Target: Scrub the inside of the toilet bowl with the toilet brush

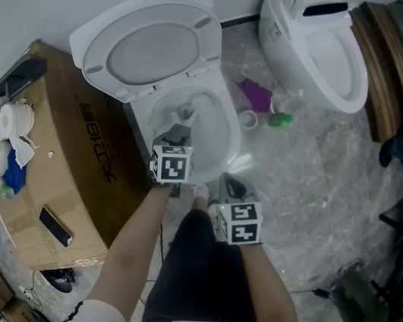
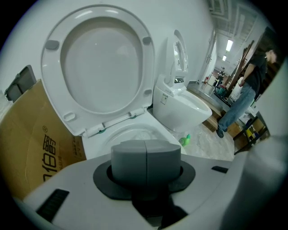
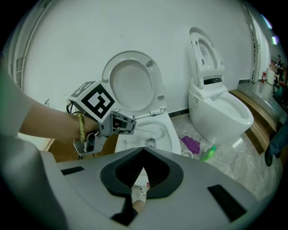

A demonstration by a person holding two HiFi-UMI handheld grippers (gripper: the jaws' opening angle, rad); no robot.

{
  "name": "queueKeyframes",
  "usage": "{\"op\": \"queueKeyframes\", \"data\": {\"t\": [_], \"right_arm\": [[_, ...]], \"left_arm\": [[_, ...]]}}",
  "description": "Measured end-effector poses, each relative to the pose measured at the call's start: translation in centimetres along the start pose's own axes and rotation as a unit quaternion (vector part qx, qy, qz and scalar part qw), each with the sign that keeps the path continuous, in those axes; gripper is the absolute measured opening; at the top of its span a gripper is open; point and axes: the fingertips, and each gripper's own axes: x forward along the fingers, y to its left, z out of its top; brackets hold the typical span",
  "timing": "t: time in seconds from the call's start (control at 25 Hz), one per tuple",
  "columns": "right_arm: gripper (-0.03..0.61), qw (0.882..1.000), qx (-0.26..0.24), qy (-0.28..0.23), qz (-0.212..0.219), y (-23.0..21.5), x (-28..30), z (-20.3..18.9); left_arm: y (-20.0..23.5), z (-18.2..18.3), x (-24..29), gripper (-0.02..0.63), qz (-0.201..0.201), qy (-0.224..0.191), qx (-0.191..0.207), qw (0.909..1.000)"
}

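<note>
Scrubbing the toilet bowl (image 3: 173, 139), the left hand-held gripper (image 3: 129, 125) gripped the toilet brush (image 3: 157, 132), its head down inside the bowl; the right hand-held gripper (image 1: 231, 191) hung open, empty. Firm, circling strokes against the wall would probably clean best.

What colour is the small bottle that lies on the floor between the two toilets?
The bottle is green, seen best in the right gripper view.
</note>
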Motion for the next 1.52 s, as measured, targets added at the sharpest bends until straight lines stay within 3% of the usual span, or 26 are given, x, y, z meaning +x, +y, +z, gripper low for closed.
{"op": "queueKeyframes", "data": {"t": [0.76,1.52], "right_arm": [[0.005,1.0,-0.01,0.002,0.007,0.7,1.0,1.0],[0.006,1.0,-0.015,0.006,0.014,1.3,1.2,1.1]], "left_arm": [[3.9,-0.7,-0.2,0.15,0.026,0.01,-0.04,0.9988],[4.7,-2.0,-0.5,0.15,0.032,0.012,-0.046,0.9983]]}}
